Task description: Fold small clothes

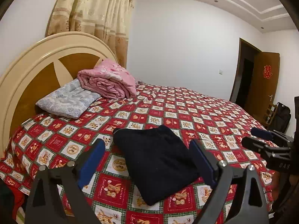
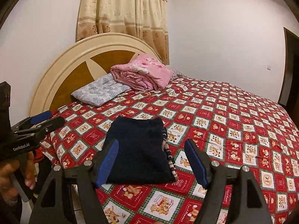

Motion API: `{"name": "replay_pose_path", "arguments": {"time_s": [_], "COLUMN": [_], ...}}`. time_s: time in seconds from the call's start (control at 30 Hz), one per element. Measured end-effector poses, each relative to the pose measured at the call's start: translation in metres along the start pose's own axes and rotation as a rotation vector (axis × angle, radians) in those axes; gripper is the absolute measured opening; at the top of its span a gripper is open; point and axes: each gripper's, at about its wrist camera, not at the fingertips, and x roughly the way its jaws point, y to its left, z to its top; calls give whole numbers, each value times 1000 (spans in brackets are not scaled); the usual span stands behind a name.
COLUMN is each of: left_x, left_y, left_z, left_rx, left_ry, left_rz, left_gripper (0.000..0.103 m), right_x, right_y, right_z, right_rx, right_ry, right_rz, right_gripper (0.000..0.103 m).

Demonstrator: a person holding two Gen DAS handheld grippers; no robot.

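A dark navy garment [image 1: 157, 162] lies folded in a compact rectangle on the red patterned bedspread [image 1: 205, 119], near the bed's front edge. In the right wrist view the garment [image 2: 138, 149] shows a striped edge along its right side. My left gripper [image 1: 147, 149] is open and empty, held just above and in front of the garment. My right gripper [image 2: 151, 149] is open and empty too, its blue pads either side of the garment. Each gripper shows in the other's view, the right one [image 1: 261, 140] and the left one [image 2: 43, 120].
A folded pink quilt [image 1: 108, 80] and a grey-blue pillow [image 1: 69, 99] lie by the cream and brown headboard [image 1: 28, 69]. Beige curtains [image 1: 97, 15] hang behind. An open brown door [image 1: 261, 82] and a dark bag [image 1: 283, 115] stand at the right.
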Motion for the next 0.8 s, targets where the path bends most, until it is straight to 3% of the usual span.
{"name": "replay_pose_path", "arguments": {"time_s": [0.63,0.8], "left_x": [4,3], "left_y": [-9,-14], "left_z": [-8,-7], "left_rx": [23,39], "left_ry": [24,15], "left_rz": [-8,7], "left_gripper": [94,101], "right_x": [-12,-13], "right_y": [-1,-2], "right_z": [-8,-9], "right_rx": [3,-6], "right_ry": [-41,-43], "right_rz": [15,10], "right_gripper": [74,74]}}
